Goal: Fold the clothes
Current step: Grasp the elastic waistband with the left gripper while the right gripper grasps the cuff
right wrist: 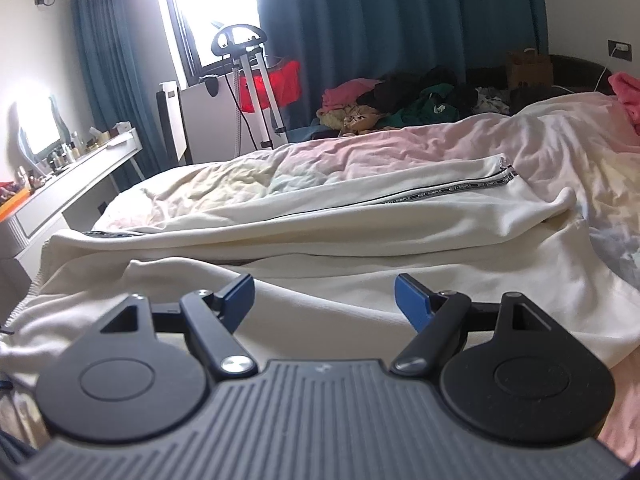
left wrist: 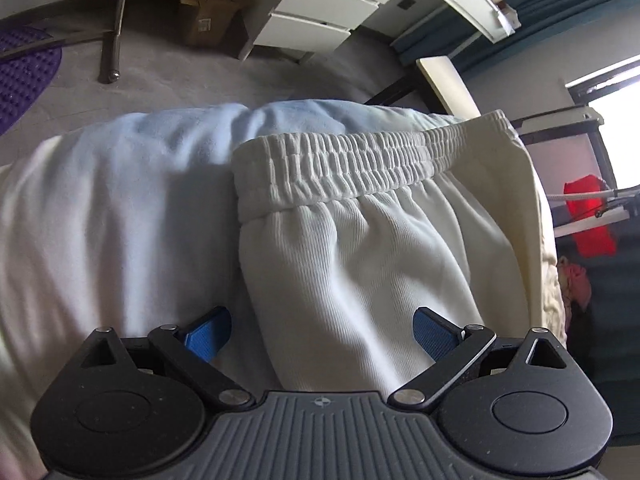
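White ribbed trousers (left wrist: 360,248) lie on the bed, their elastic waistband (left wrist: 360,160) at the far end in the left wrist view. My left gripper (left wrist: 322,334) is open just above the trouser fabric, blue pads (left wrist: 210,334) apart and holding nothing. In the right wrist view the same white trousers (right wrist: 320,236) stretch across the bed, with a black-and-white striped side tape (right wrist: 448,188) along one leg. My right gripper (right wrist: 324,300) is open low over the cloth, its blue pads (right wrist: 412,300) empty.
A pale bedsheet (left wrist: 100,208) covers the bed. White drawers (left wrist: 320,12) and a cardboard box (left wrist: 208,4) stand beyond it. In the right wrist view there is a white desk (right wrist: 72,184) at left, a pile of clothes (right wrist: 400,104) at the back, teal curtains (right wrist: 380,12).
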A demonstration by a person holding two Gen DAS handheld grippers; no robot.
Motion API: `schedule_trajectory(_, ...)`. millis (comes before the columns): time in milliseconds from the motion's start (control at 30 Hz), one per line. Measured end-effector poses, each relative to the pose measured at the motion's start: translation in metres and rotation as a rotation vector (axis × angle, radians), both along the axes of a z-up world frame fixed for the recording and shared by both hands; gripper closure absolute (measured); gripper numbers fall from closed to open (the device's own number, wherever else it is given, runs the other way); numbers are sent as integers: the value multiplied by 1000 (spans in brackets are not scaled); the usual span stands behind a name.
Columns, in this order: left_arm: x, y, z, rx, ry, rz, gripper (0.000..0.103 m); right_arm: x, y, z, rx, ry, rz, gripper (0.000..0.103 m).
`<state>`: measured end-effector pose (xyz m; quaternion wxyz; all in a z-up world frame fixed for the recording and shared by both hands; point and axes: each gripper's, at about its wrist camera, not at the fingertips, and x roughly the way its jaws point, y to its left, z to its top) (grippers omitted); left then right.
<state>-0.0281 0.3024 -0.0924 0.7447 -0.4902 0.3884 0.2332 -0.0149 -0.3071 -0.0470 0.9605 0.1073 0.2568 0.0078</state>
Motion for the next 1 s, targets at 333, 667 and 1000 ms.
schedule_trajectory(333, -22, 2, 22, -30, -304, 8, 5, 2, -35, 0, 110, 13, -95, 24)
schedule_trajectory(667, -17, 6, 9, -93, -164, -7, 24, -44, -172, -6, 453, -62, -489, 23)
schedule_trajectory(1000, -8, -12, 16, 4, -92, -30, 41, -68, -238, -94, 812, 85, -846, 28)
